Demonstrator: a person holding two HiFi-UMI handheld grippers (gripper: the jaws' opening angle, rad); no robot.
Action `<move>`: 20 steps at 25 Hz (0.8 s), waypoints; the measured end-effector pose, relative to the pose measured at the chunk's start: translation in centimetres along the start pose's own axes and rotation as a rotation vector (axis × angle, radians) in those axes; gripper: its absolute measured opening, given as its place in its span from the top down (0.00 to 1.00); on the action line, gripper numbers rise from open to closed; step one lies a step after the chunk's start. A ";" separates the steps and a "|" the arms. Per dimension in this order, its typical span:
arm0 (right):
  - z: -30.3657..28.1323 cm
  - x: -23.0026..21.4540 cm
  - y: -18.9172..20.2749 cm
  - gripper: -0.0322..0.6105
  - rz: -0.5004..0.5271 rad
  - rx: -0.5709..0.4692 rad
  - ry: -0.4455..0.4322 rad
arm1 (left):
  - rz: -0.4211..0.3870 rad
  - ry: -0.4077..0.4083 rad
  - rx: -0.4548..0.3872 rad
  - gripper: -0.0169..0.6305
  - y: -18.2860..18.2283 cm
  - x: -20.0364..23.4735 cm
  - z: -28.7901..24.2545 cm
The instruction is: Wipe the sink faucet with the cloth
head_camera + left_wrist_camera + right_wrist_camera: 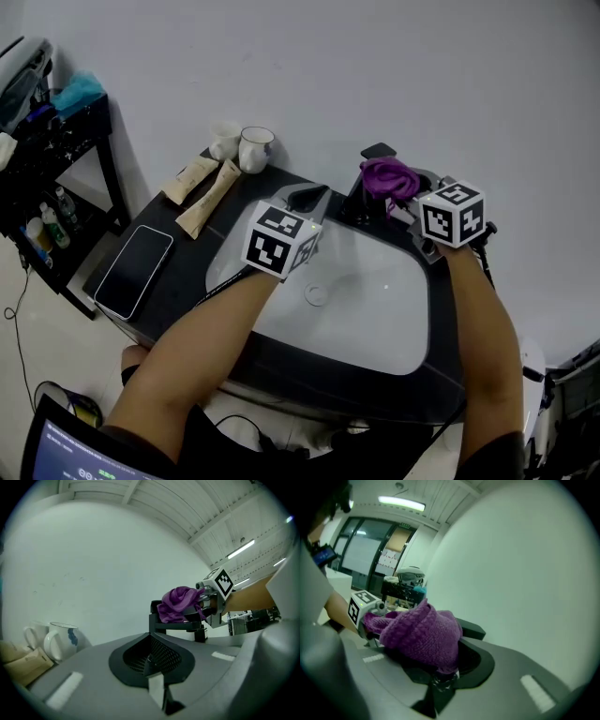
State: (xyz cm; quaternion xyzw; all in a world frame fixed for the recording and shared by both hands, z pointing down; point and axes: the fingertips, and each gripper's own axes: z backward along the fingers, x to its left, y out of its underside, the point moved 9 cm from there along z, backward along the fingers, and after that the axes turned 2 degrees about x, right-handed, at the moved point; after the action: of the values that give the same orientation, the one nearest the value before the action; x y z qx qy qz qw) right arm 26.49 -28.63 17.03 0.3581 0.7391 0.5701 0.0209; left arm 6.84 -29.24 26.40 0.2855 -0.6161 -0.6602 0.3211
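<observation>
Reached with both forearms across the front rim of the white oval sink basin (375, 328), with bare basin and its round metal drain (316, 294) open between them. Held the left gripper (312, 198) above the back rim of the basin, just left of the black sink faucet (361, 204), jaws pressed together with nothing between them. Held the right gripper (398, 199) at the right side of the faucet, jaws clamped on the purple knitted cloth (389, 176), bunched on top of the faucet. Found little room behind the faucet, with the plain white wall (375, 66) close after it.

Counted two grippers, each with one white cube (281, 242) bearing black square markers. Counted, on the dark countertop (187, 281) left of the basin, one flat black phone (134, 271) near the left edge, two beige paper sachets (208, 199) side by side farther back, and two white ceramic mugs (255, 148) just beside each other near the wall, one with a blue mark on its side. Could not read the print on the sachets, too small. Saw a black metal shelf rack (56, 159) beyond the counter's left edge, with small bottles on it, labels too small to read.
</observation>
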 end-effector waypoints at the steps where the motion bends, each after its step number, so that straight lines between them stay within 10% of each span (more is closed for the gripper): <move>1: -0.3 -0.1 0.1 0.86 0.041 0.007 0.033 | 0.001 0.005 -0.002 0.95 0.0 0.0 -0.2; 5: -0.9 -0.1 0.1 0.86 0.130 0.010 0.063 | 0.007 0.024 -0.021 0.95 0.0 -0.1 -0.8; 20: -0.2 1.3 -0.7 0.87 -0.051 0.150 -0.204 | -0.034 0.019 0.027 0.95 0.5 -0.1 -0.9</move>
State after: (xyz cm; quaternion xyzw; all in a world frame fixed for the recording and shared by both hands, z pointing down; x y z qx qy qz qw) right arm 25.05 -28.18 16.96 0.3961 0.7824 0.4733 0.0836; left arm 7.63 -29.70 26.82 0.3066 -0.6170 -0.6544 0.3115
